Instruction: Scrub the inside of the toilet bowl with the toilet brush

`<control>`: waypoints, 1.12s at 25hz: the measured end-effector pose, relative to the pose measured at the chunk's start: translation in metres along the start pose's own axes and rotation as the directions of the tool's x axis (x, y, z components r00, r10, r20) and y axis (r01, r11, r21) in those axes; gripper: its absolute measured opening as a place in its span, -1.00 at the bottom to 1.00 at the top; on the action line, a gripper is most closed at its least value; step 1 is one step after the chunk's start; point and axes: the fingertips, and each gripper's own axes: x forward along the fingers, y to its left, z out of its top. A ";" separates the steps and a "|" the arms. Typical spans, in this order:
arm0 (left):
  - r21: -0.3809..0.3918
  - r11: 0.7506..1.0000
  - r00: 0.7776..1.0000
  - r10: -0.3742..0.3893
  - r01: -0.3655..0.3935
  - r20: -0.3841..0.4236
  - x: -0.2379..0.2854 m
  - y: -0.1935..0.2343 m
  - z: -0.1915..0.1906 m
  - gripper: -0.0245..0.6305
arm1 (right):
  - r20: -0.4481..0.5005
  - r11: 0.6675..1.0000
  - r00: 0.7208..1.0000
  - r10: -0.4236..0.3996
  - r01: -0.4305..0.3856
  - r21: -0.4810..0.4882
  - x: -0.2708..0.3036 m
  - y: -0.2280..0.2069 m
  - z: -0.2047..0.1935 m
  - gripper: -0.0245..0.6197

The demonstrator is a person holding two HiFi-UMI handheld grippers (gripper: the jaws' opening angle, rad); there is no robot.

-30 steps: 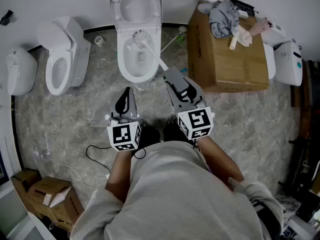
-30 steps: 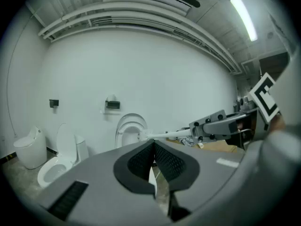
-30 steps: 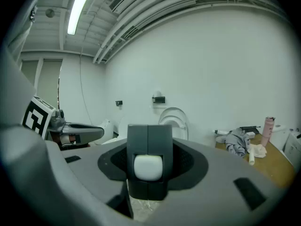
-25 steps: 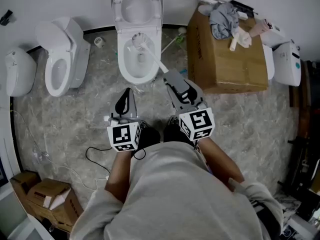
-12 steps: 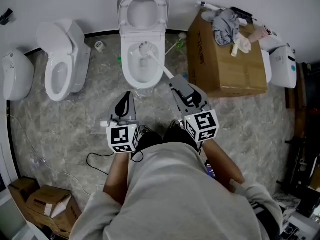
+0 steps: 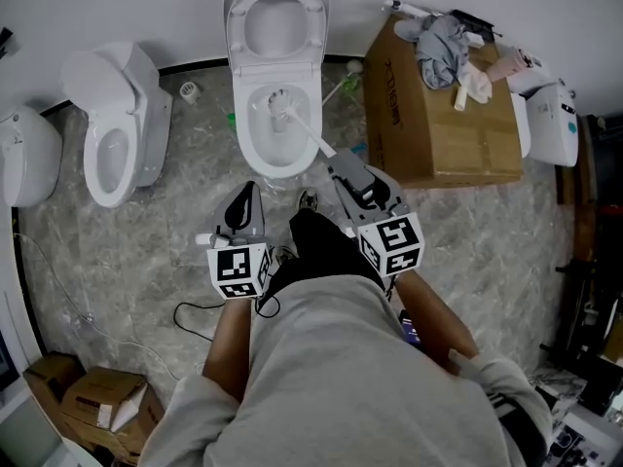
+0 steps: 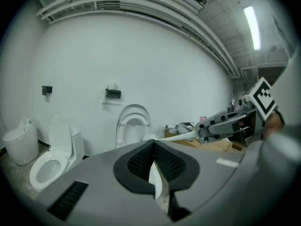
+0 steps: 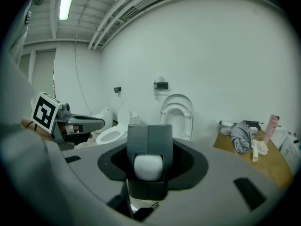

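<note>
The white toilet (image 6: pixel 251 154) stands at top centre with its lid (image 6: pixel 275 13) up. The toilet brush head (image 6: pixel 280 98) is inside the bowl, toward the back. Its white handle (image 6: pixel 313 136) slants down-right into my right gripper (image 6: pixel 343 168), which is shut on it. In the right gripper view the handle's rounded end (image 8: pixel 148 167) sits clamped between the jaws of the right gripper (image 8: pixel 148 166). My left gripper (image 6: pixel 246 191) hangs in front of the bowl, shut and empty. In the left gripper view the left gripper (image 7: pixel 153 147) has its jaws pressed together, and the brush handle (image 7: pixel 176 136) crosses behind them.
A second toilet (image 6: pixel 112 115) and another white fixture (image 6: pixel 24 154) stand to the left. A large cardboard box (image 6: pixel 438 115) with clothes on top sits right of the bowl, next to a white appliance (image 6: pixel 550 120). Small boxes (image 6: pixel 92 392) and a cable (image 6: pixel 195 309) lie on the marble floor.
The brush head has shifted from the bowl's back rim a little toward its middle. A dark-trousered leg has come forward between the grippers. The left gripper stays shut.
</note>
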 end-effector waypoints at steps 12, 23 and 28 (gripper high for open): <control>0.001 1.000 0.994 0.000 0.000 -0.111 0.120 0.045 0.002 -0.90 | -0.107 0.996 0.991 0.078 -0.083 -0.041 0.099 -0.077 0.013 -0.38; -0.035 0.999 0.977 0.015 -0.023 -0.212 0.190 0.084 -0.035 -0.90 | -0.270 0.980 0.948 0.169 -0.191 -0.056 0.187 -0.107 -0.024 -0.38; -0.079 0.997 0.968 -0.007 -0.014 -0.252 0.216 0.110 -0.073 -0.90 | -0.331 0.982 0.930 0.161 -0.183 -0.038 0.231 -0.109 -0.051 -0.38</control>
